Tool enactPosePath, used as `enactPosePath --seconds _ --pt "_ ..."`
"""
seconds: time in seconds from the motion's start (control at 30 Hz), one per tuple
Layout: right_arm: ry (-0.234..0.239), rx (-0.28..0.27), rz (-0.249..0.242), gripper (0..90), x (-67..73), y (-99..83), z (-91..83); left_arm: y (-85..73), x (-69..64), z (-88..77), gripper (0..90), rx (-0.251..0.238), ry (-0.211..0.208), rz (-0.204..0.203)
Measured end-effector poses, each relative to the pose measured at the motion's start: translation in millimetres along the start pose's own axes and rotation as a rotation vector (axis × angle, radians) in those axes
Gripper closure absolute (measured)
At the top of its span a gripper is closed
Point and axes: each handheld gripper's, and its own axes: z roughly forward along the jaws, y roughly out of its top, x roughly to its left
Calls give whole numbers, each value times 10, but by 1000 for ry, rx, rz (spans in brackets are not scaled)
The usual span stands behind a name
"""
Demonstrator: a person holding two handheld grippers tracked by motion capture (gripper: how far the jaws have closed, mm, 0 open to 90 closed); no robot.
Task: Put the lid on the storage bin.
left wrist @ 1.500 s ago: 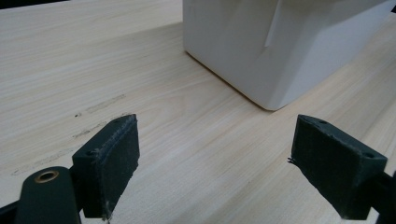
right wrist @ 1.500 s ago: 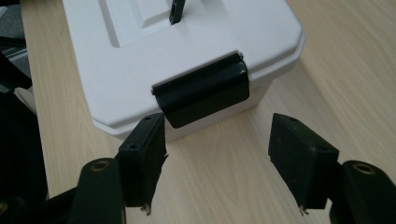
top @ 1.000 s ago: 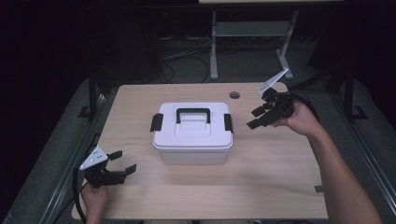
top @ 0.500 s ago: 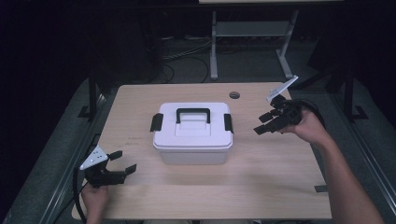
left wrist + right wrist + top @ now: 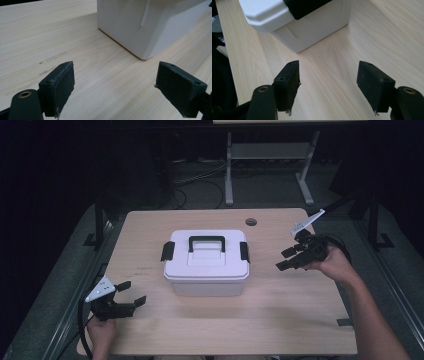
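High view: a white lidded box (image 5: pixel 206 262) with a black handle (image 5: pixel 206 242) and black side latches is sitting mid-table (image 5: pixel 280 320); the left gripper (image 5: pixel 130 294) is lying near the front-left corner, jaws parted and empty, well apart from the box; the right gripper (image 5: pixel 285 259) is hovering to the box's right, jaws spread, grasping nothing. Left gripper view: released jaws are framing bare wood, a lower corner of the box (image 5: pixel 150 25) lying ahead. Right gripper view: parted jaws are facing the box (image 5: pixel 294 22) and its latch (image 5: pixel 305 7) near the table edge
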Motion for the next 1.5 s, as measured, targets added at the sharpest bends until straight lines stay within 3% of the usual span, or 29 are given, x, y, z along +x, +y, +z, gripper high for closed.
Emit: enactPosePath --seconds 0.6,1.5 --pt "8 -11 50 335 0 -358 46 0 -5 -5 147 1 4 1" --pt "-18 -43 137 323 9 -916 17 -4 -21 4 147 5 6 9"
